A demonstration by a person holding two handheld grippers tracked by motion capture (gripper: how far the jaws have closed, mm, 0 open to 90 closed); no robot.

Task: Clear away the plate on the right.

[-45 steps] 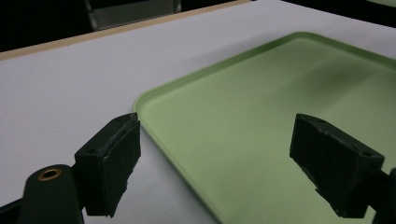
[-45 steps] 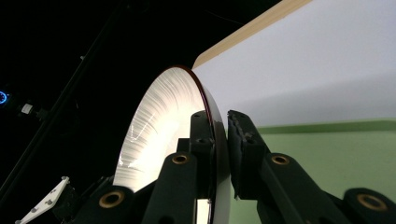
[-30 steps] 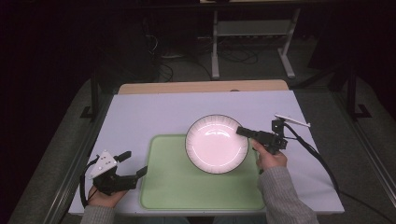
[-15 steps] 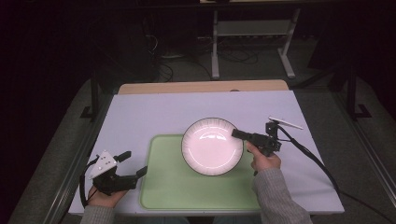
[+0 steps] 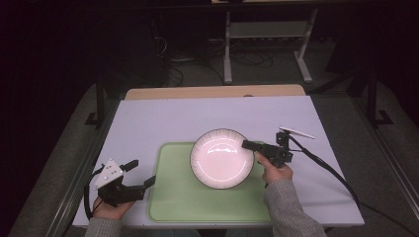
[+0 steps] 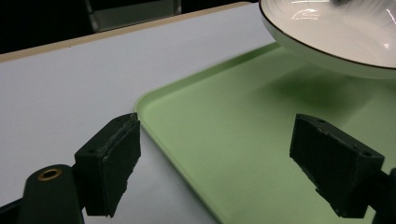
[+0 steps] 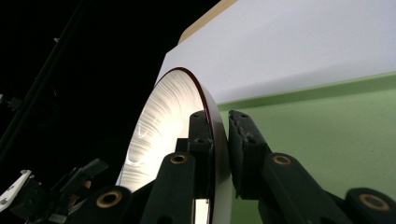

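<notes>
The right gripper (image 5: pixel 254 146) is clamping the right rim of the white bowl (image 5: pixel 221 158), holding it clear above the green tray (image 5: pixel 197 197). The tray is lying directly beneath. The left gripper (image 5: pixel 141 173), jaws spread wide and empty, is straddling the tray's left edge, well apart from the bowl.

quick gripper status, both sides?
Left gripper: open, holding nothing, at the green tray's left edge.
Right gripper: closed on the rim of the bowl, holding it over the tray.
</notes>
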